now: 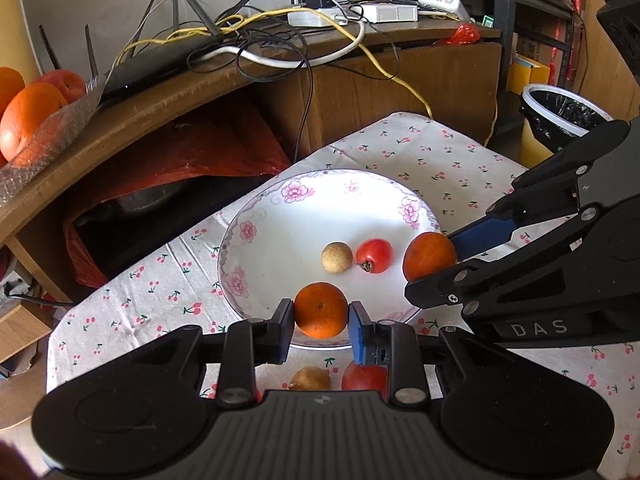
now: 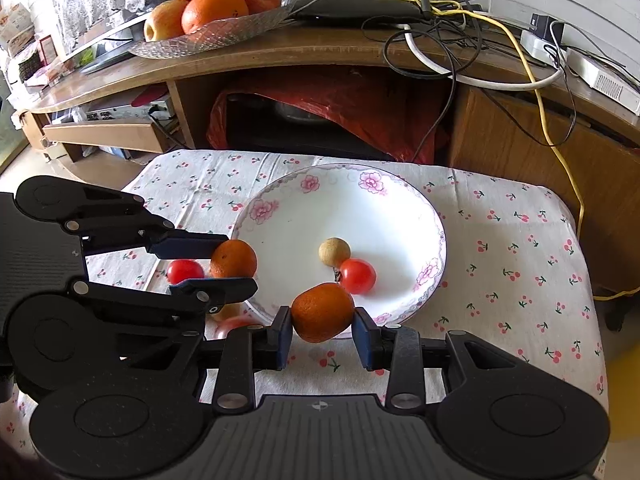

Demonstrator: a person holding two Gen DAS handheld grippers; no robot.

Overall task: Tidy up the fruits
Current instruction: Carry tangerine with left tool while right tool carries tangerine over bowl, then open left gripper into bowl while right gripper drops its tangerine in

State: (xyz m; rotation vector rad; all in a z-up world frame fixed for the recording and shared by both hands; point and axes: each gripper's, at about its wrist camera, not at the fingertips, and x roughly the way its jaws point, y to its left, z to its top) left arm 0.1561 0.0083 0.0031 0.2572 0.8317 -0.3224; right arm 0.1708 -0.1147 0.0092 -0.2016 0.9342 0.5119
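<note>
Two small oranges are in the air at once, each clamped in a tool over the near rim of the flowered plate (image 2: 400,196). The left tool (image 1: 321,317) has its pads pressed on one orange (image 1: 321,311) at about 6 o'clock of the plate. The right tool (image 2: 322,330) grips the other orange (image 2: 322,312) at roughly 5 o'clock, just inside the rim.

Inside the plate a pale round longan (image 2: 334,252) sits touching a red tomato (image 2: 357,276), both near the right tool's orange. From here the worry is a drop onto those two: a round fruit landing on them would likely knock them rolling, and the shallow, sloped plate would not do much to stop one going over the edge.

The tools are close together and angled toward each other, so their linkages could bump if both move in at once. That might jolt an orange loose.

More fruit lies on the cherry-print table (image 2: 520,240) beneath the left tool, a second tomato (image 2: 185,271) among them, easy to nudge off when lowering.
</note>
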